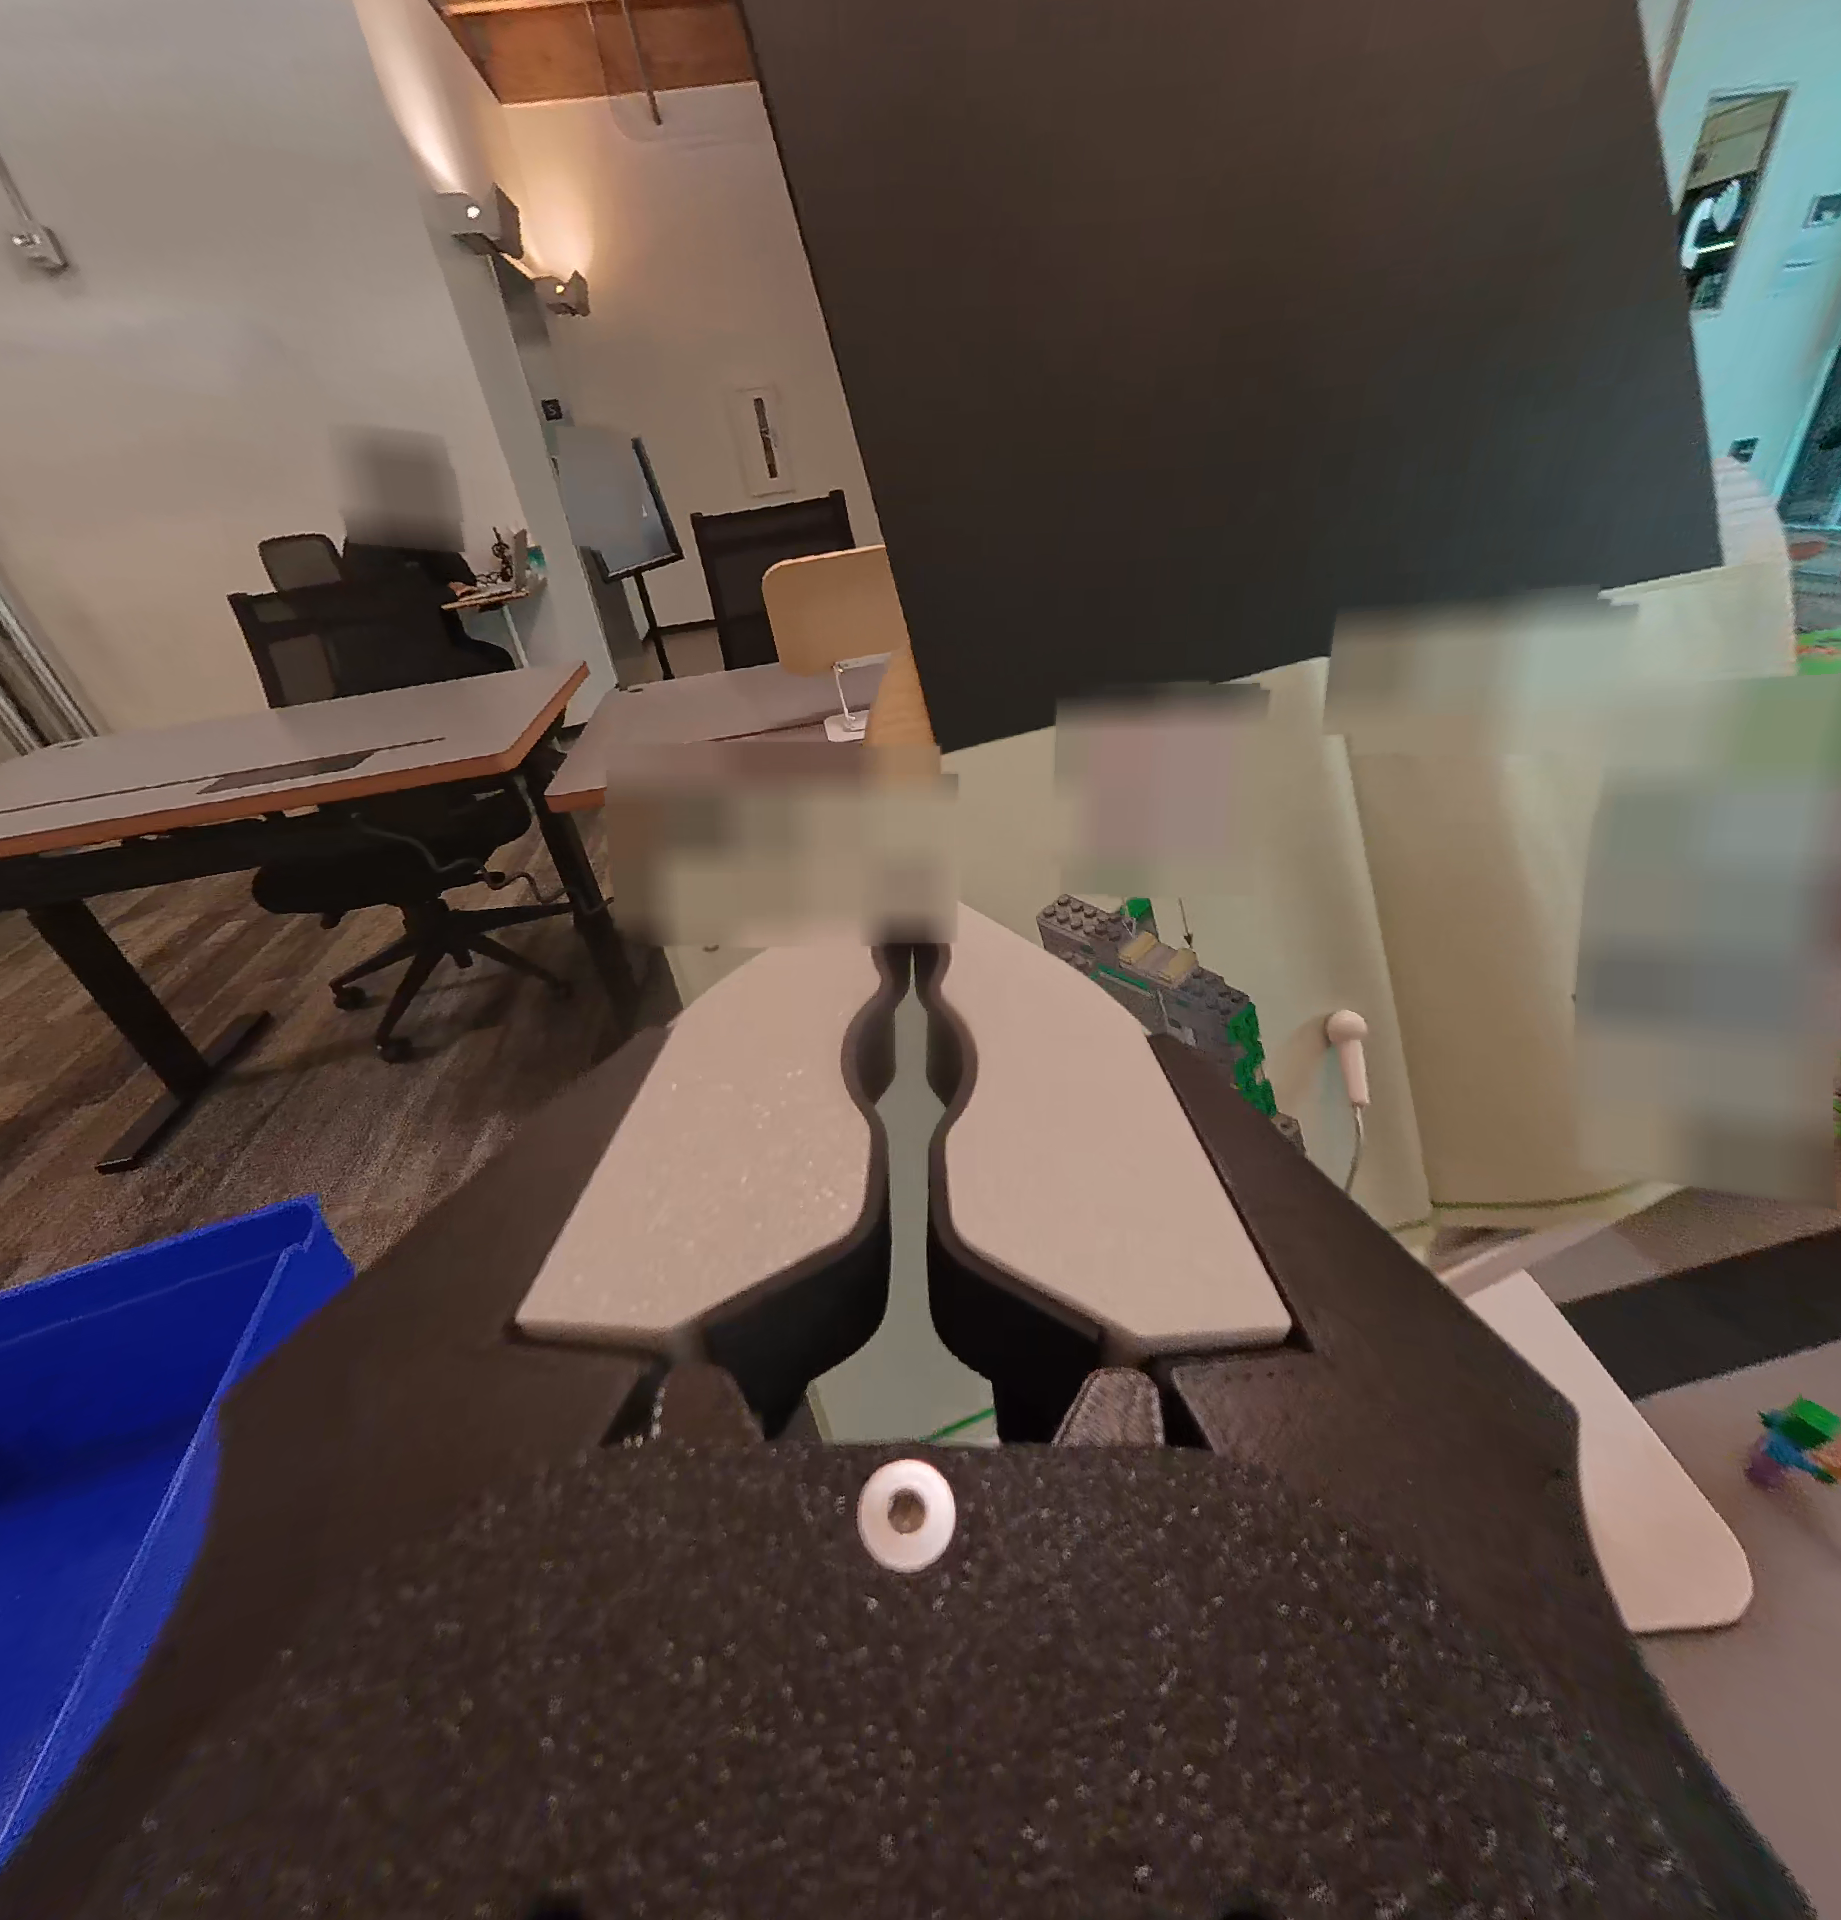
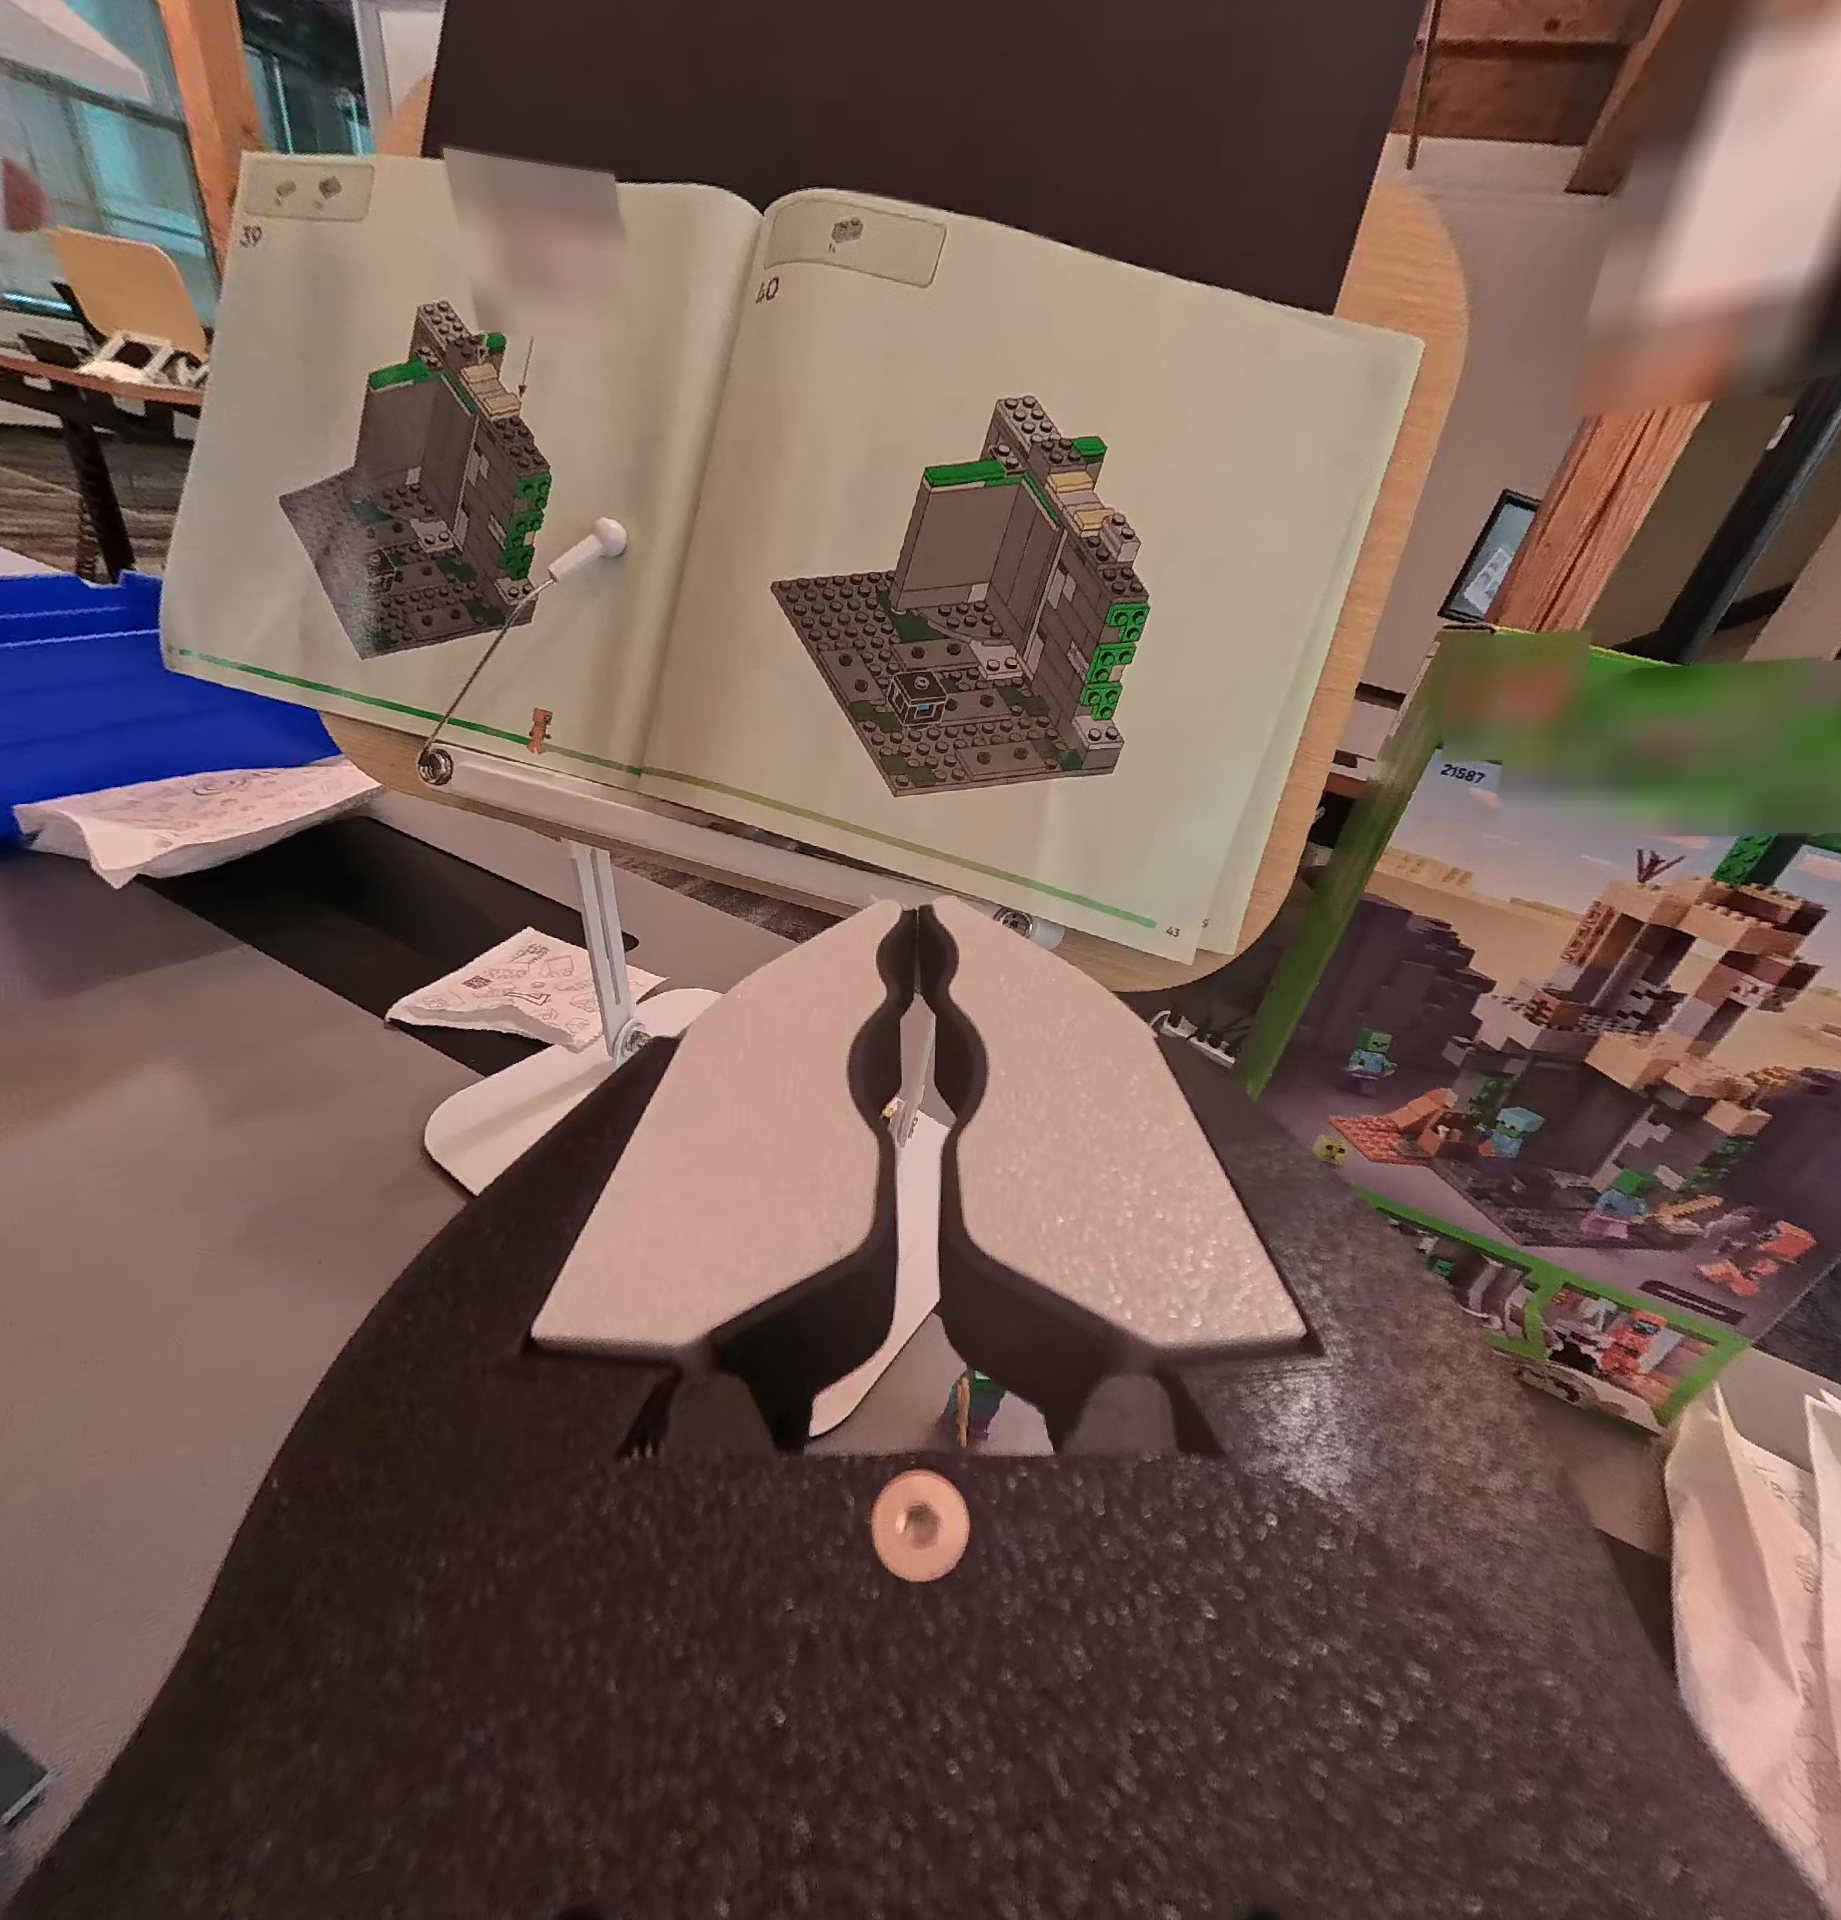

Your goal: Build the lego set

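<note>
Left wrist view: the left gripper (image 1: 911, 961) fills the lower middle, its 2 pale fingers (image 1: 729, 1164) pressed together at the tips with nothing visible between them, though a blur patch covers the very ends. Toward 9 o'clock sits the corner of a blue bin (image 1: 116, 1475). At 2 o'clock from the tips, part of an open instruction booklet (image 1: 1456, 1039) shows a printed grey and green brick model, with a white page clip (image 1: 1347, 1049) lying against the page. A white stand foot (image 1: 1633, 1475) rests on the grey table (image 1: 1789, 1683) at 4 o'clock, and beyond it at 3 o'clock are small coloured lego figures (image 1: 1820, 1449), blurred. A large black board (image 1: 1259, 343) rises at 12 o'clock. Desks and an office chair (image 1: 417, 894) stand well apart at 10 o'clock.

Right wrist view: the right gripper (image 2: 918, 914) is also clenched, tips meeting and empty. At 12 o'clock the booklet (image 2: 895, 499) lies open on a stand with 2 pages of building steps, the clip (image 2: 589, 551) holding the left page. The lego box (image 2: 1581, 1091) stands at 3 o'clock, just beside the stand. 2 crumpled printed paper bags (image 2: 199, 816) lie at 10 o'clock near the blue bin (image 2: 95, 696). Through the gap below the fingers, a small green-headed figure (image 2: 973, 1403) is partly visible on the table (image 2: 168, 1195).
</note>
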Available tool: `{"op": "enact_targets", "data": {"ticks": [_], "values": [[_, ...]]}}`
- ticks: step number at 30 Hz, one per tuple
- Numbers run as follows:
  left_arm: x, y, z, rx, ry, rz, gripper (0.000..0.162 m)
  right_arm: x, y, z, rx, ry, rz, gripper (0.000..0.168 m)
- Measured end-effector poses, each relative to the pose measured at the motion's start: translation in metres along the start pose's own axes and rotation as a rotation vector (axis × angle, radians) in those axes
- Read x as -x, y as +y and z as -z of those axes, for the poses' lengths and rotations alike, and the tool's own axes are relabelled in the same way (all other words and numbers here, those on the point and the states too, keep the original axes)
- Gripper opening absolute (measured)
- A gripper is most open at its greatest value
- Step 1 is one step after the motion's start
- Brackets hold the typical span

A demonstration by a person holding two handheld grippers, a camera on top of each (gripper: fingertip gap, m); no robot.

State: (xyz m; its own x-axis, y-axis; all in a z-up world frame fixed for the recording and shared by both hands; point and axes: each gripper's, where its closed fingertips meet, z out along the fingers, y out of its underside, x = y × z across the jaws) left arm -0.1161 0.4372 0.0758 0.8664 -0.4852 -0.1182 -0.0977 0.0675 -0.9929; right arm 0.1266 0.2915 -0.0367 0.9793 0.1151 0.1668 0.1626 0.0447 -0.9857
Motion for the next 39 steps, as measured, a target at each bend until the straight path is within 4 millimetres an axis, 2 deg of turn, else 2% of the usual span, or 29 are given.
{"op": "enact_targets", "data": {"ticks": [6, 10, 12, 14, 21, 24, 26, 28, 33, 36, 39], "values": [[-0.009, 0.019, 0.034, 0.057, 0.080, -0.028, 0.000, 0.000, -0.001, 0.001, -0.005, -0.004, -0.005, 0.000], [-0.010, 0.050, 0.063, 0.151, 0.157, -0.016, 0.000, 0.001, -0.003, 0.002, -0.008, -0.009, -0.008, 0.000], [-0.010, 0.071, 0.080, 0.222, 0.205, -0.019, 0.000, 0.002, -0.004, 0.002, -0.011, -0.012, -0.007, 0.000], [-0.009, 0.097, 0.098, 0.318, 0.258, -0.054, 0.014, 0.004, -0.004, 0.002, -0.011, -0.014, -0.006, 0.000], [0.002, 0.181, 0.161, 0.607, 0.417, -0.204, 0.018, 0.014, -0.005, 0.003, -0.006, -0.036, 0.007, 0.000], [-0.001, 0.218, 0.187, 0.762, 0.471, -0.256, 0.018, 0.021, -0.014, 0.007, -0.021, -0.056, 0.017, 0.000], [-0.013, 0.237, 0.204, 0.838, 0.487, -0.247, 0.016, 0.027, -0.020, 0.011, -0.029, -0.071, 0.029, 0.000], [-0.019, 0.254, 0.217, 0.897, 0.436, -0.262, 0.013, 0.033, -0.024, 0.015, -0.030, -0.090, 0.044, 0.000], [-0.022, 0.293, 0.242, 0.990, 0.253, -0.298, 0.014, 0.051, -0.025, 0.034, -0.005, -0.173, 0.051, 0.000], [-0.025, 0.301, 0.243, 0.965, 0.202, -0.243, 0.015, 0.058, -0.018, 0.059, 0.023, -0.202, 0.051, 0.001], [-0.022, 0.310, 0.242, 0.964, 0.158, -0.218, 0.015, 0.067, 0.000, 0.088, 0.086, -0.216, 0.032, 0.001]]}}
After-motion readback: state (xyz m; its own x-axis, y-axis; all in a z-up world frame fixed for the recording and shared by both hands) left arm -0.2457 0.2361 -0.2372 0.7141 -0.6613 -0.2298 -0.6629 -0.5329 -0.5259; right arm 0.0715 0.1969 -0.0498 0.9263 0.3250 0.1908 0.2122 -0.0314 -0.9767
